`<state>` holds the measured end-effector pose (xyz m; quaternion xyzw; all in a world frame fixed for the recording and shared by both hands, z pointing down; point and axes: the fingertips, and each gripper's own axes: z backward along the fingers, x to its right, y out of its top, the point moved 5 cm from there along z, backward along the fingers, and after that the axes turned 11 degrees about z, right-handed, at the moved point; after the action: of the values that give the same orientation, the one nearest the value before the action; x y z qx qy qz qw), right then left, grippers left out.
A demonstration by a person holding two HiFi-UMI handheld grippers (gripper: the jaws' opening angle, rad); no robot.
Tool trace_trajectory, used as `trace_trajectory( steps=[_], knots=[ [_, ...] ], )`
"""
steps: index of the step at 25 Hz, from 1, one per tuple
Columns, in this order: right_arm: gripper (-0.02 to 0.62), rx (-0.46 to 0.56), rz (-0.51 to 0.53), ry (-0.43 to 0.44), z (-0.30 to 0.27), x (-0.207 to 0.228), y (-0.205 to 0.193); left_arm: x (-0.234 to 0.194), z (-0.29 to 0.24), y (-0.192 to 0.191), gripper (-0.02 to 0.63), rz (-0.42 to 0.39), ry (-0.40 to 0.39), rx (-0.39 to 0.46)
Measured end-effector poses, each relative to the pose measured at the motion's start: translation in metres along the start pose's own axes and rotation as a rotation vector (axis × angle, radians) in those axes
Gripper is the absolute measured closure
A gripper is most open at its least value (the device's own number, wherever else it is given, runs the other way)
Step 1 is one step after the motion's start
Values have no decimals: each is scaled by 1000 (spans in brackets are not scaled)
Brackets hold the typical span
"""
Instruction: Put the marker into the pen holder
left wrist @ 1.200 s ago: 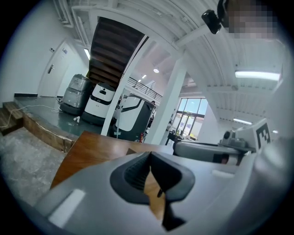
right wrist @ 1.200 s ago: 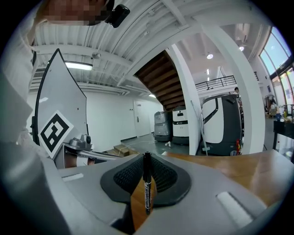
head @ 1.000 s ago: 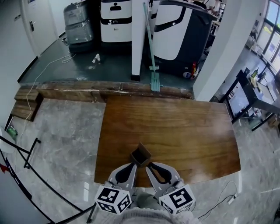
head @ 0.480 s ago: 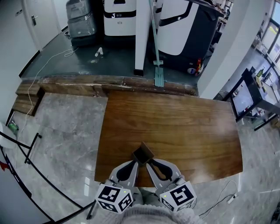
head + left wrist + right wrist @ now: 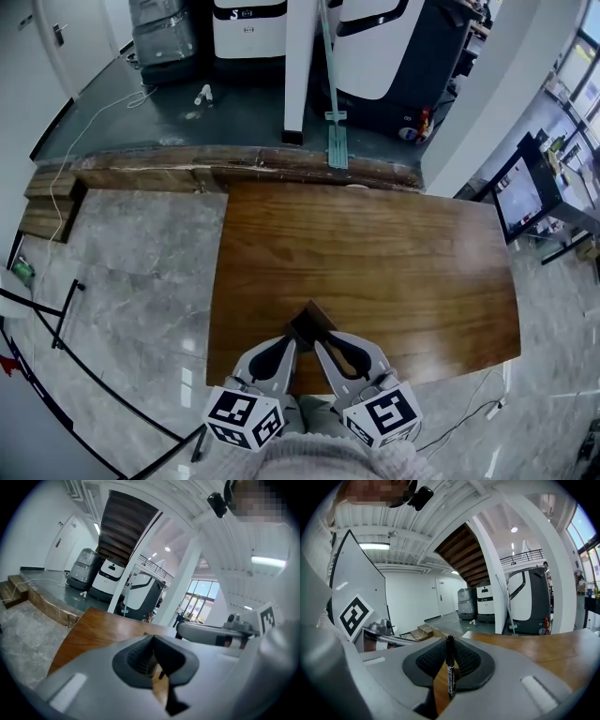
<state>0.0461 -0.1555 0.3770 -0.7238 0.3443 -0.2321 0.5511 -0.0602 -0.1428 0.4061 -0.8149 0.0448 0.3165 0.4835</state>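
— Two grippers low in the head view: left gripper and right gripper, tips converging on the brown pen holder near the middle of the tabletop's near edge. Any marker visible from up there?

— Not made out from above; lost among the right jaws. Plain only in the right gripper view: black marker, upright, pale print down the barrel, pinched between the two dark pads, top end just clear of the pad tips.

— And the pen holder in the gripper views?

— Not made out in either; masked by the jaws' own bulk. Seen solely from the head view: open top dark, standing corner-on to the near edge, just ahead of both tips, seemingly touching the left one.

— Left jaws?

— Pressed together at the tips in the left gripper view, leaving just a narrow slit nearer the camera. Brown wood showing through that slit, plus a dark sliver too small to name.

— Anything else hidden?

— Both hands, behind the marker cubes and a pale knitted sleeve at the head view's bottom edge.
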Motion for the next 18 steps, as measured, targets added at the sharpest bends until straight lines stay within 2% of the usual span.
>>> trace_trajectory(
  steps=[11, 18],
  knots=[
    [554, -3, 19, -7, -14, 6, 11, -4, -7, 7, 603, 25, -22, -10],
    [554, -9, 36, -6, -27, 4, 1, -16, -14, 10, 603, 12, -19, -12]
  ],
)
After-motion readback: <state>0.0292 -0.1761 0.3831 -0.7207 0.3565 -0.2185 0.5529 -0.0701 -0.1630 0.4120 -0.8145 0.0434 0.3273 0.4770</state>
